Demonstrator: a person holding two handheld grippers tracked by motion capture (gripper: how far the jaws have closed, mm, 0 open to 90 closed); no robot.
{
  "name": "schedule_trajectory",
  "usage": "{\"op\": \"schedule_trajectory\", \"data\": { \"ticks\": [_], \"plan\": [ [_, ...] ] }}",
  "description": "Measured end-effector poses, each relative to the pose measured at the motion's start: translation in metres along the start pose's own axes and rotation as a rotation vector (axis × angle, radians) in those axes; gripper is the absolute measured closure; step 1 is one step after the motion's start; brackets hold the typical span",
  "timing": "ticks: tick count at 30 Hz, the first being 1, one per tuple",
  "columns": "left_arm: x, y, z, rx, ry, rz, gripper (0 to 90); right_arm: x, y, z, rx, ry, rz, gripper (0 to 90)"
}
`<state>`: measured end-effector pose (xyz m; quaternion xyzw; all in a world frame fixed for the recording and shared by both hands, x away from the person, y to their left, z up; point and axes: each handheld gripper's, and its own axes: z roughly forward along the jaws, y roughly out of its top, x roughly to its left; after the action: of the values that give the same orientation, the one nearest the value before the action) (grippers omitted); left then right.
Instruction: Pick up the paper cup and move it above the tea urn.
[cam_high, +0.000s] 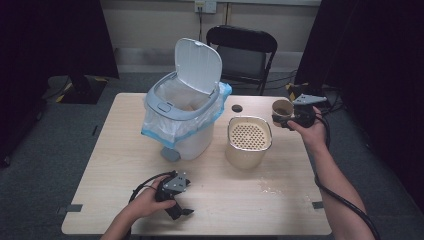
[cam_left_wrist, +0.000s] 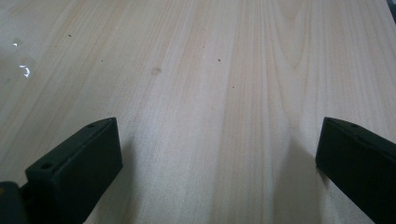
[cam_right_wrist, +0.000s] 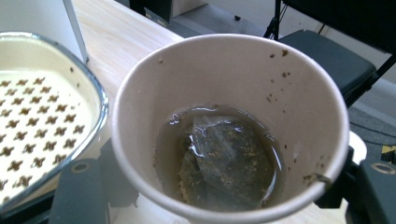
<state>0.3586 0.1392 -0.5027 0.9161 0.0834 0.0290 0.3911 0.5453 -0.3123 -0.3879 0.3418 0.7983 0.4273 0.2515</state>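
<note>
The left gripper (cam_high: 181, 212) rests low over the table (cam_high: 120, 150) near its front edge, jaws spread wide with nothing between them. Behind it stands a white bin (cam_high: 182, 112), lid up, lined with a blue bag. Right of that sits a cream strainer pot (cam_high: 248, 141). The right gripper (cam_high: 285, 120) clamps a paper cup (cam_right_wrist: 229, 126) holding 1 wet tea bag (cam_right_wrist: 229, 161) just beside the pot.
</note>
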Motion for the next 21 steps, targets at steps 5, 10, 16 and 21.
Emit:
{"op": "schedule_trajectory", "data": {
  "ticks": [5,10,16,21],
  "plan": [
    [0.0,0.0,0.0,0.0,0.0,0.0,0.0,0.001,0.01,0.003,-0.017,-0.004,-0.027,27.8],
    [0.0,0.0,0.0,0.0,0.0,0.001,0.0,0.006,0.019,0.007,-0.019,-0.014,-0.065,27.7],
    [0.0,0.0,0.0,0.001,0.0,0.001,0.0,0.013,0.027,0.011,-0.018,-0.02,-0.109,27.8],
    [0.0,0.0,0.0,0.001,-0.001,0.001,0.0,0.018,0.034,0.01,-0.031,-0.048,-0.166,27.9]
  ]
}}
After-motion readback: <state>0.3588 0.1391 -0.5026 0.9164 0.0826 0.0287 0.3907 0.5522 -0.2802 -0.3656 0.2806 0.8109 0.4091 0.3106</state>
